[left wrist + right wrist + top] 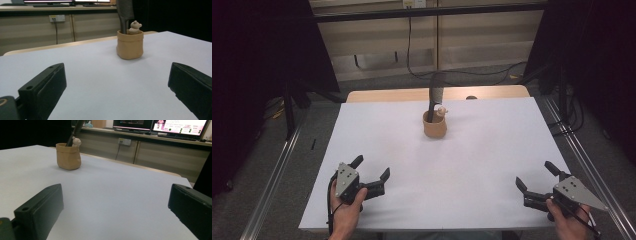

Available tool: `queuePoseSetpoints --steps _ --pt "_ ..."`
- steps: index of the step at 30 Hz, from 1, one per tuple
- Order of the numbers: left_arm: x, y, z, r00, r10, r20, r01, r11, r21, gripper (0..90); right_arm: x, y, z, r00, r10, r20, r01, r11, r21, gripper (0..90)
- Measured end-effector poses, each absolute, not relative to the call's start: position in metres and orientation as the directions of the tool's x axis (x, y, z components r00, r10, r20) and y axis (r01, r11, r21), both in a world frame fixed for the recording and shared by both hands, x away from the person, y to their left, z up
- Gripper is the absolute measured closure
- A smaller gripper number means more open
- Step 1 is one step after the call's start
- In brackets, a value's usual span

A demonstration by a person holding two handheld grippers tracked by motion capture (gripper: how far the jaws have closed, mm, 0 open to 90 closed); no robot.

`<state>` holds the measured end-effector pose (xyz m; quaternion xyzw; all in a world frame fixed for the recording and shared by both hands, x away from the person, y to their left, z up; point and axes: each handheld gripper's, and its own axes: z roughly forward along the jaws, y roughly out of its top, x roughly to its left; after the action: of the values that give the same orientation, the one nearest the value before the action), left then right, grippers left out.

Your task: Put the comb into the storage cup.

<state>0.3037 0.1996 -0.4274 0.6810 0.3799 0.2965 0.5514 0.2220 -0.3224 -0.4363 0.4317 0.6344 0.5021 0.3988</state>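
Observation:
A tan pot (434, 126) stands upright on the white table (437, 165), toward its far middle. A dark comb (435, 95) and a small bear figure (441, 112) stick out of it. The left gripper view shows the pot (130, 45) ahead and right of centre, with the bear figure (135, 27) on top. In the right gripper view the pot (68, 156) is far off at the upper left. My left gripper (372, 169) rests open near the front left edge. My right gripper (535, 176) is open at the front right. Both hold nothing.
A wooden table edge (412, 95) runs behind the white sheet. Cabinets with a wall socket (57, 18) and monitors (160, 126) stand beyond. Dark curtains and metal rails (277, 170) flank both sides. Cables (462, 72) hang behind the table.

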Motion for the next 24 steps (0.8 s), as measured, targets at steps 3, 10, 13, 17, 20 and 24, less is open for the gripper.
queuePoseSetpoints --steps 3,10,13,17,20,24 --pt "0.300 0.206 -0.427 0.518 0.855 -0.025 0.196 -0.091 0.976 1.8 0.222 -0.322 -0.436 -0.310 0.948 -0.071 0.147 0.122 0.982 0.0" --pt "0.290 0.216 -0.432 0.541 0.841 -0.017 0.193 -0.105 0.976 1.7 0.221 -0.322 -0.436 -0.306 0.949 -0.073 0.148 0.123 0.981 0.0" --pt "0.288 0.219 -0.433 0.524 0.852 -0.009 0.173 -0.097 0.980 1.8 0.222 -0.322 -0.436 -0.307 0.949 -0.073 0.147 0.123 0.981 0.0" --pt "0.283 0.225 -0.434 0.510 0.860 -0.012 0.175 -0.090 0.981 1.8 0.221 -0.323 -0.436 -0.308 0.949 -0.074 0.146 0.124 0.982 0.0" --pt "0.284 0.227 -0.435 0.485 0.874 -0.016 0.191 -0.087 0.978 1.8 0.221 -0.323 -0.436 -0.302 0.951 -0.073 0.145 0.121 0.982 0.0" --pt "0.282 0.227 -0.435 0.442 0.897 -0.011 0.195 -0.084 0.977 1.8 0.221 -0.322 -0.436 -0.306 0.949 -0.074 0.144 0.123 0.982 0.0"
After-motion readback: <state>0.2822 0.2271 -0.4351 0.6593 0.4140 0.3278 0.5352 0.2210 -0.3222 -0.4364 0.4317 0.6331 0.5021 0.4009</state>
